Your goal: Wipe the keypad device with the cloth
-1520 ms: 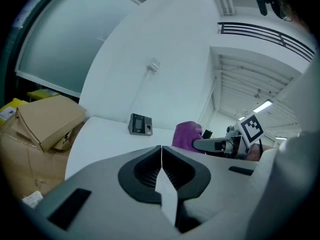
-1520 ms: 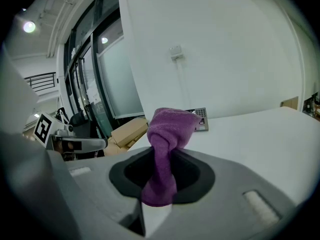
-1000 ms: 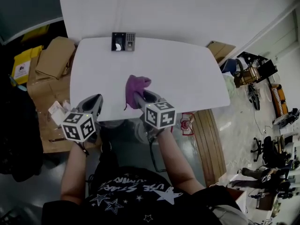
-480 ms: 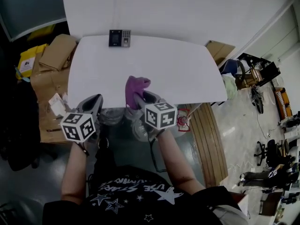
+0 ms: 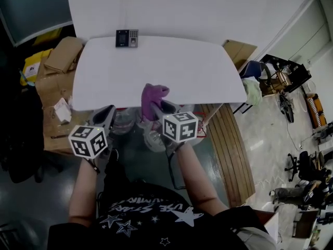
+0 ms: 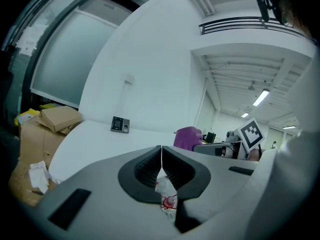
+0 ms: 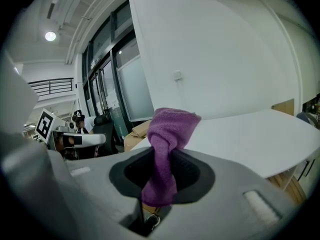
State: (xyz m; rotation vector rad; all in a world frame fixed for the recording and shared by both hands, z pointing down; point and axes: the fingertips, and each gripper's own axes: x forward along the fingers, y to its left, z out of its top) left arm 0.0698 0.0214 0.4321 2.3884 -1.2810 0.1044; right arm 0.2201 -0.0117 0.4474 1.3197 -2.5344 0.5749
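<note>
- Right gripper is clamped on the purple cloth, at the table near edge.
- Left gripper: jaws together, nothing between them, just off the table's near edge.
- Keypad lies at the table's far edge, well apart from the cloth.

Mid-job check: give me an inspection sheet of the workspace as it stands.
Surface: white table, bare apart from the device.
Job's things: keypad device at the far edge by the wall; purple cloth held up, away from the device.
Clutter: cardboard boxes left of the table.
Grippers: left gripper shut, empty; right gripper shut on the cloth; both at the near edge.
Cables: nothing seen.
Surroundings: white wall behind; office chairs far right.
</note>
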